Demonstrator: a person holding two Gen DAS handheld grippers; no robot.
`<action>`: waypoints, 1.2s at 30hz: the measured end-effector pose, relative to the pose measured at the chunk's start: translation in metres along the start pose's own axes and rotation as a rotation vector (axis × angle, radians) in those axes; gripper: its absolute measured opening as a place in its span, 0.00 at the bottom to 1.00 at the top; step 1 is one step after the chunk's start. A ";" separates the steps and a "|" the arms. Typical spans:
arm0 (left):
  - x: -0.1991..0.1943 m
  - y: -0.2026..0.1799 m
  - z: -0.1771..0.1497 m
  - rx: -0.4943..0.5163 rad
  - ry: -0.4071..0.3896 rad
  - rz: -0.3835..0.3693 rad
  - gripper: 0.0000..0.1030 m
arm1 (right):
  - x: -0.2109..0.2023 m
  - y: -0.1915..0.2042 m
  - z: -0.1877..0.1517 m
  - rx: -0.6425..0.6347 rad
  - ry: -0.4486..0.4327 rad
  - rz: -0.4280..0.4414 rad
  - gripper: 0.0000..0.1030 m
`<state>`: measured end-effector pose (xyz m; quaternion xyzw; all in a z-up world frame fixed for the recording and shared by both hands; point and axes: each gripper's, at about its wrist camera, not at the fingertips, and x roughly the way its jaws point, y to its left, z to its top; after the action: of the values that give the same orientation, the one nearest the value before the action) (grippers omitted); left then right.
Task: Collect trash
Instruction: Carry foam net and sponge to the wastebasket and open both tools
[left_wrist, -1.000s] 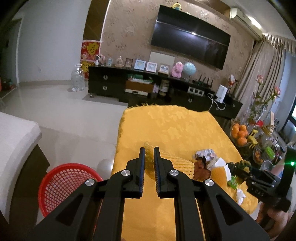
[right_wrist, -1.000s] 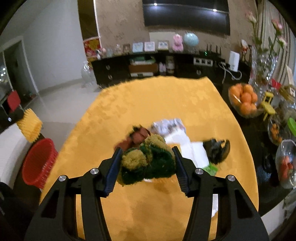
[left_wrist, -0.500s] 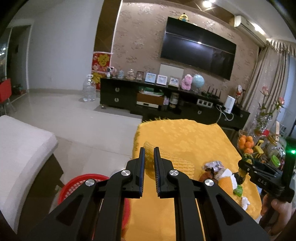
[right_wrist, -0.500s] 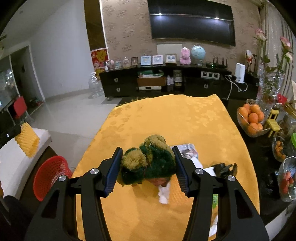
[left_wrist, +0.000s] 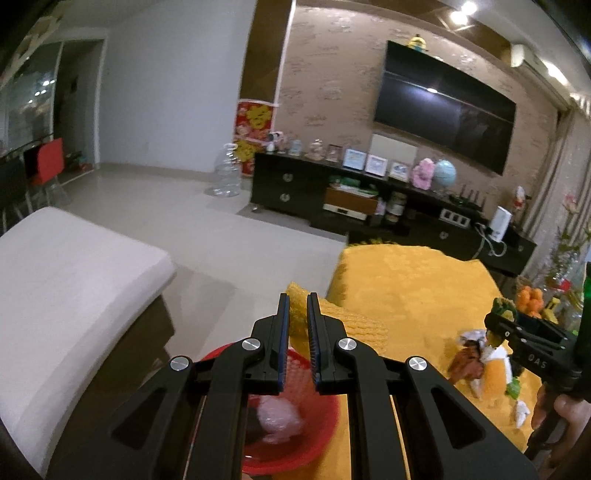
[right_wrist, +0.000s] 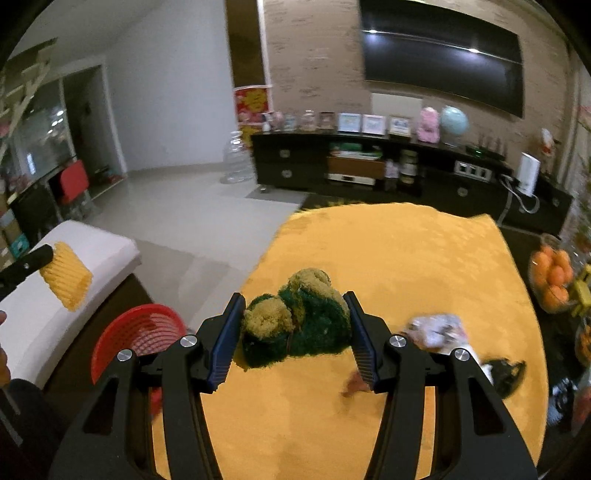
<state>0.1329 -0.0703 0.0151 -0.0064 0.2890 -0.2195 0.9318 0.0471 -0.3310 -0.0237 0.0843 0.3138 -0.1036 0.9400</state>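
Observation:
My left gripper (left_wrist: 298, 310) is shut on a yellow foam net sleeve (left_wrist: 354, 325), held above the red mesh basket (left_wrist: 325, 417) on the floor; the basket holds a pink crumpled bag (left_wrist: 279, 419). In the right wrist view the same yellow sleeve (right_wrist: 68, 275) hangs over the white seat, with the red basket (right_wrist: 140, 330) below it. My right gripper (right_wrist: 295, 325) is shut on a green and yellow scrubbing sponge (right_wrist: 295, 321), lifted above the yellow tablecloth (right_wrist: 406, 258). More trash lies on the table: a crumpled wrapper (right_wrist: 437, 328), a brown piece (left_wrist: 467, 363) and white tissue (left_wrist: 495, 369).
A white cushioned seat (left_wrist: 66, 280) stands left of the basket. A bowl of oranges (right_wrist: 552, 278) and glass items sit at the table's right edge. A dark TV cabinet (left_wrist: 369, 199) runs along the far wall, with a large water bottle (left_wrist: 227, 173) on the floor.
Both grippers have swung left with their loads. The left one has left the table and now hangs over the red basket. The right one has lifted the sponge off the trash pile.

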 end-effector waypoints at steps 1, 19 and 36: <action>0.002 0.007 -0.001 -0.008 0.005 0.014 0.09 | 0.005 0.009 0.002 -0.013 0.004 0.016 0.51; 0.046 0.076 -0.039 -0.086 0.127 0.115 0.09 | 0.070 0.119 -0.002 -0.181 0.114 0.237 0.51; 0.089 0.081 -0.072 -0.070 0.294 0.143 0.09 | 0.120 0.139 -0.043 -0.153 0.303 0.368 0.53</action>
<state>0.1924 -0.0258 -0.1043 0.0139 0.4293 -0.1409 0.8920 0.1508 -0.2042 -0.1178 0.0830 0.4375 0.1074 0.8889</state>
